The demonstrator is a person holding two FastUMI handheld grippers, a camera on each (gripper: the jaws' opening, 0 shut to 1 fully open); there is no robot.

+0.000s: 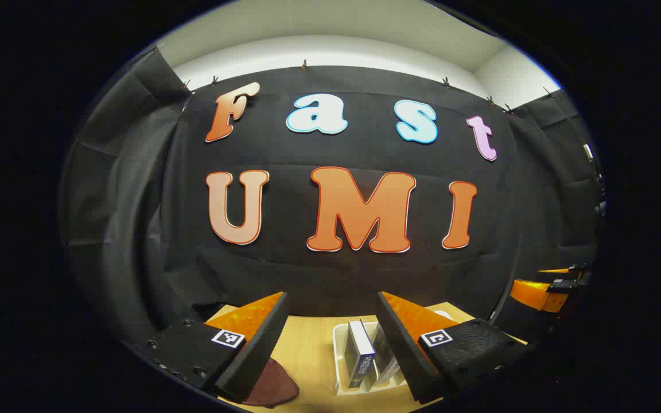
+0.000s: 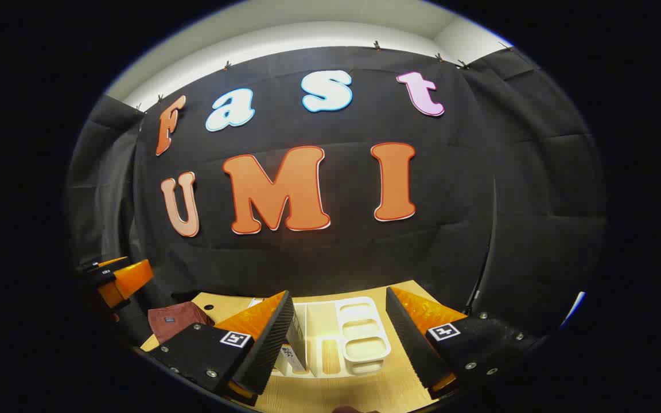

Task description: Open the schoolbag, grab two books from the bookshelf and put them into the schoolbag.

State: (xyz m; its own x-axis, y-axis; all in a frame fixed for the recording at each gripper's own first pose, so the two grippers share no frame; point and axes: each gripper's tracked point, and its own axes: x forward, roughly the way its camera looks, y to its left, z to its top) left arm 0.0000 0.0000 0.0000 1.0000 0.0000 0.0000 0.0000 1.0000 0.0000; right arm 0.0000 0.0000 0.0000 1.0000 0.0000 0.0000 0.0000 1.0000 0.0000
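My left gripper [image 1: 330, 304] is open above the wooden table [image 1: 307, 350], nothing between its fingers. Below it, books [image 1: 360, 354] stand upright in a white bookshelf rack [image 1: 339, 358]. A maroon schoolbag [image 1: 270, 387] lies at the lower left, partly behind the left finger. My right gripper [image 2: 339, 301] is also open and empty over the same white rack [image 2: 359, 335], where a book [image 2: 295, 344] stands beside its left finger. The maroon schoolbag [image 2: 172, 320] lies on the table to the left. The other gripper [image 2: 118, 278] shows at the left edge; in the left gripper view it [image 1: 548, 287] shows at the right edge.
Black cloth walls close the booth behind and on both sides of the table. The white rack has several empty compartments [image 2: 362, 344] on its right side. The table's far edge meets the back wall.
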